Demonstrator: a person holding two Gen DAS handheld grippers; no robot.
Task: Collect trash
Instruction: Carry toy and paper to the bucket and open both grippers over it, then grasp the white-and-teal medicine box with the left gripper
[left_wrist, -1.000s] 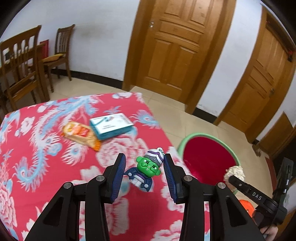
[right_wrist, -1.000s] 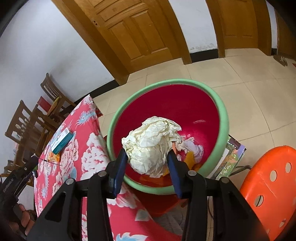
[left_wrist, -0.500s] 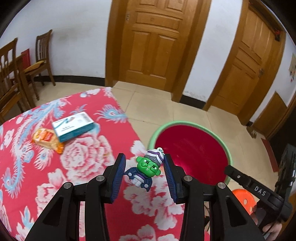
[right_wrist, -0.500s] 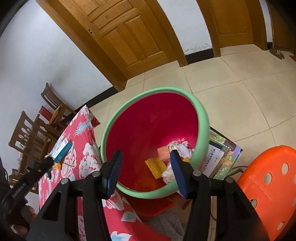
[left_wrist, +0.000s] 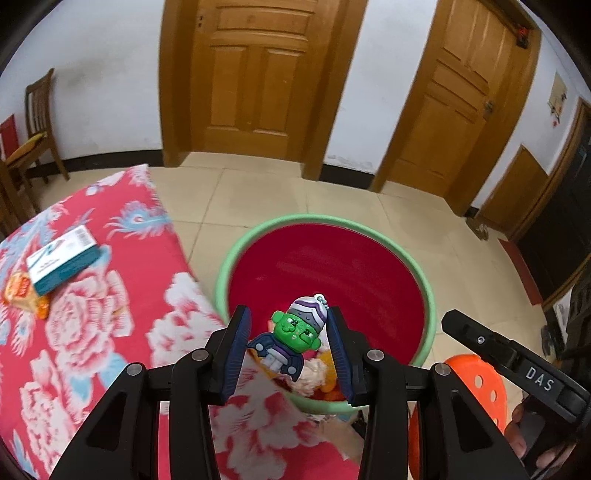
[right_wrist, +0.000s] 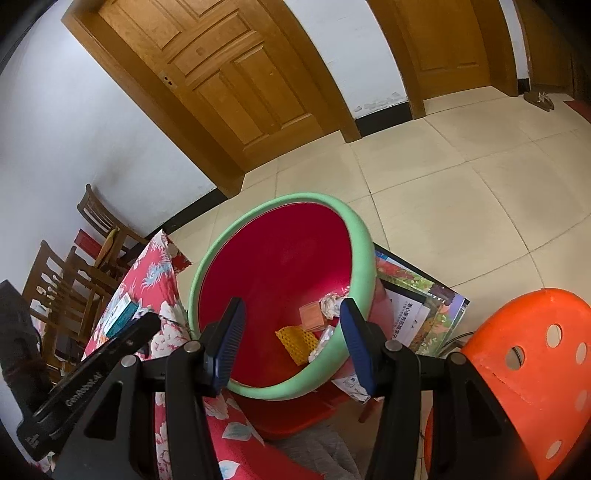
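Left claw (left_wrist: 288, 347), clenched on a green toy figure (left_wrist: 295, 332), now hangs over the red bin (left_wrist: 221, 273) at lower centre; right claw (right_wrist: 291, 339) (released, paper dropped) is empty.

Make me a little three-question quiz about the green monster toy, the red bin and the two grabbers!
1. True or false: the left gripper holds a green-faced toy figure.
2. What is under the toy? A) a wooden chair B) the red bin C) the teal box
3. Fill in: the right gripper is ____ and holds nothing.

Key: 1 true. 2 B. 3 open.
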